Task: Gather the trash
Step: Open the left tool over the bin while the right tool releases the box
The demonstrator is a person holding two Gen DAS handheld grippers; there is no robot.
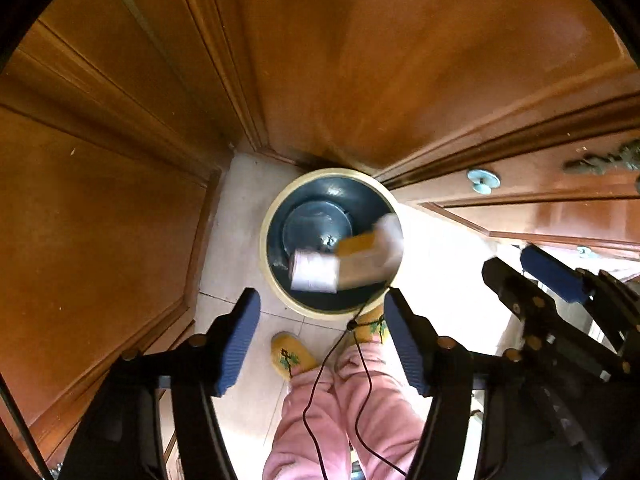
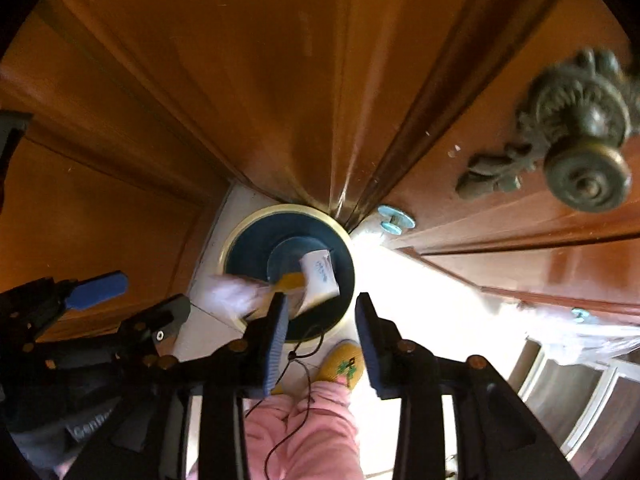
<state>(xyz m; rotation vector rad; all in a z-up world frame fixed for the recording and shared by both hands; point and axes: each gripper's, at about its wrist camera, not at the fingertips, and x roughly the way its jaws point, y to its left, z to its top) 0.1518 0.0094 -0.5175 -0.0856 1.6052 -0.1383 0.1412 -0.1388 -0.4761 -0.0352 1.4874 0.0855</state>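
Note:
A round bin (image 1: 276, 288) with a cream rim and dark blue inside stands on the floor in a corner, straight below both grippers. Over its mouth are blurred pieces of trash: a white-pink packet (image 1: 314, 274) and a yellow-and-white carton (image 1: 368, 256). My left gripper (image 1: 322, 336) is open, with nothing between its blue pads. In the right wrist view the bin (image 2: 244, 236) holds a white printed packet (image 2: 320, 276). A blurred white piece (image 2: 236, 296) lies across the rim. My right gripper (image 2: 322, 336) is open too; a yellow scrap (image 2: 292, 281) shows just beyond its left fingertip.
Wooden door panels (image 1: 360, 60) close in around the bin. A brass door knob (image 2: 584, 176) juts out on the right, above a metal door stop (image 1: 483, 180). A person's pink trouser legs (image 1: 352, 408) and yellow slippers (image 1: 290, 354) stand on the pale tiles. A thin black cord (image 1: 320, 380) dangles between the fingers.

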